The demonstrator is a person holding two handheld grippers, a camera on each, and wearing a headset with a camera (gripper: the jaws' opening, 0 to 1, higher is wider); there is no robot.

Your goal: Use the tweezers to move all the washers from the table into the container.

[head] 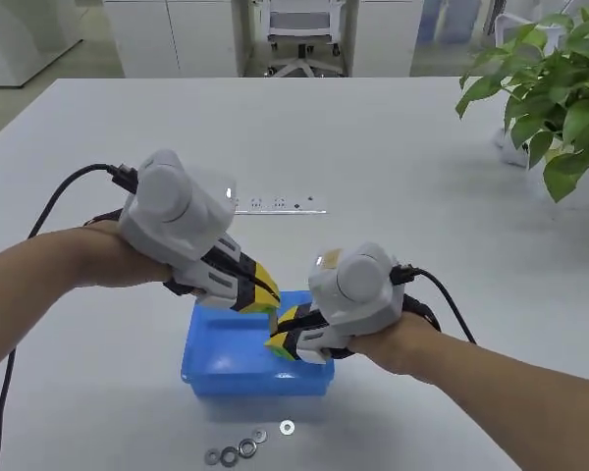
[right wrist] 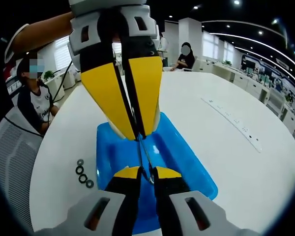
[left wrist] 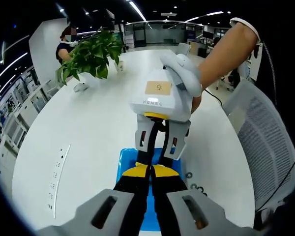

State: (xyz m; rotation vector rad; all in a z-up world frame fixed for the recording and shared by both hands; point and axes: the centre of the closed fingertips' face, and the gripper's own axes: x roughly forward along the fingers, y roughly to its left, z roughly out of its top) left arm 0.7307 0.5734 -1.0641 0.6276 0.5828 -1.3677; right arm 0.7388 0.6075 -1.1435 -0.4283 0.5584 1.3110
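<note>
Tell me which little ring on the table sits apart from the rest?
The washer farthest right, just in front of the blue container; the others cluster in a curved row to its left.

1. I'm seeing the left gripper and right gripper covering part of the blue rectangular plastic container.
2. The thin metal tweezers are lying half hidden between both grippers' jaws.

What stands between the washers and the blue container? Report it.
Nothing visible does. The washers lie on bare table just off the near wall of the container. The left gripper and right gripper hover over the container, not in that path.
</note>
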